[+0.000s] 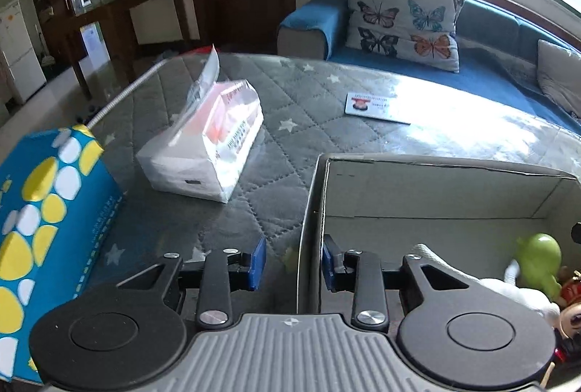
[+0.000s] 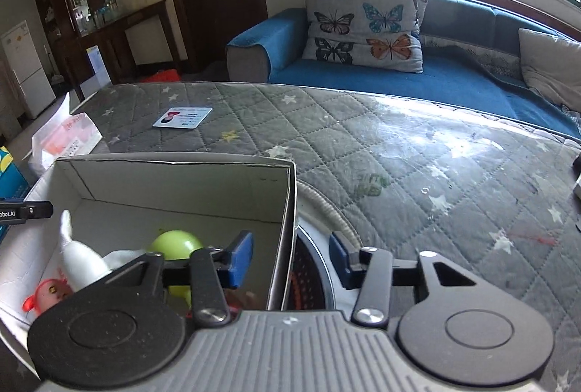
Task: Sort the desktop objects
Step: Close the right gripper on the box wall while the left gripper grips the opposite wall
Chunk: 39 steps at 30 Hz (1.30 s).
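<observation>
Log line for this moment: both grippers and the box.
left gripper: open, astride box wall | right gripper: open, astride opposite wall | box: green toy inside

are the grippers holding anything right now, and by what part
Nothing is gripped yet. The left gripper and right gripper each straddle a side wall of the cardboard box, pads apart from it.

Black grippers (image 1: pixel 293 263), blue pads (image 2: pixel 241 259), silver screws, ribbed grey base

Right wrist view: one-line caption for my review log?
Right gripper straddles the cardboard box wall, pads not touching; toys inside.
</observation>
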Each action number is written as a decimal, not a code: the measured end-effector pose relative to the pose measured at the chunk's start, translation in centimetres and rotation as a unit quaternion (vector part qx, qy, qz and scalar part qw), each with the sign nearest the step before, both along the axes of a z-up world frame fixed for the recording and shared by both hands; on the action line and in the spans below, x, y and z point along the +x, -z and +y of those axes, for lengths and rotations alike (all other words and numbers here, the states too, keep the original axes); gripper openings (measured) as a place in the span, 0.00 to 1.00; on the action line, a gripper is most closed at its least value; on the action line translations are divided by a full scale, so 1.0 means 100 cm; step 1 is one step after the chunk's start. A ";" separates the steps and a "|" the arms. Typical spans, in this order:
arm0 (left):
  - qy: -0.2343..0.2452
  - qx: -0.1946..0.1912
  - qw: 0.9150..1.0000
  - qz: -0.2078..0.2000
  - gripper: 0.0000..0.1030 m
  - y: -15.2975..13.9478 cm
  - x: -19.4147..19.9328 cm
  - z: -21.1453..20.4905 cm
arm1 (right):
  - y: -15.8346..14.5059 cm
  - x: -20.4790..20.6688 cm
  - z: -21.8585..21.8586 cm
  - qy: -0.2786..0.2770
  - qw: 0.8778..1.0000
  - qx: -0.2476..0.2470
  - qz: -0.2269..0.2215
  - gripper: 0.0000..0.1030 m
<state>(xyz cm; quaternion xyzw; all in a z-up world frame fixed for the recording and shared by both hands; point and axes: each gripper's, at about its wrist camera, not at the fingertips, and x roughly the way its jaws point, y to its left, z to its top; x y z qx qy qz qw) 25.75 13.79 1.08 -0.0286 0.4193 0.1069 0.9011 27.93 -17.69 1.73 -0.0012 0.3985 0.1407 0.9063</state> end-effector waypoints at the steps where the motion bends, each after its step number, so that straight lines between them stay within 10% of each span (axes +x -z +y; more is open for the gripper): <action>1: 0.001 -0.004 1.000 0.005 0.29 0.003 0.003 0.001 | 0.001 0.002 0.000 0.000 1.000 0.000 0.002 0.36; 16: 0.030 -0.038 0.999 0.019 0.09 0.008 0.023 0.002 | 0.007 0.019 0.011 -0.015 1.000 -0.021 -0.014 0.08; 39: 0.069 -0.010 0.974 -0.217 0.10 -0.038 -0.080 -0.032 | -0.066 -0.093 -0.030 -0.006 0.976 0.000 -0.216 0.06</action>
